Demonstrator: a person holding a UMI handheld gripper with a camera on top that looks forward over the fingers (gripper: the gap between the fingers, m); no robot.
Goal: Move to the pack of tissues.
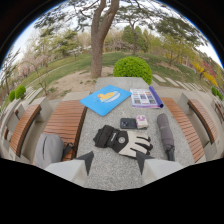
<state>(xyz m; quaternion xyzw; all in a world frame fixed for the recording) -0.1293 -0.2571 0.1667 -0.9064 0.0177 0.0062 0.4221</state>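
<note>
Ahead, the spread, empty claw (114, 161) should ease over the black-and-cream gloves (123, 140) toward the small pink-white tissue pack (142, 121) mid-table (110, 172).

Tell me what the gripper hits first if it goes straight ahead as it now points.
Likely the gloves, lying just ahead of the open gripper on the stone table; the tissue pack sits beyond them. Depth is uncertain.

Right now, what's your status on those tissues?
Gripper open, empty. Pack of tissues beyond it, beside the dark case. Gloves lie between.
</note>
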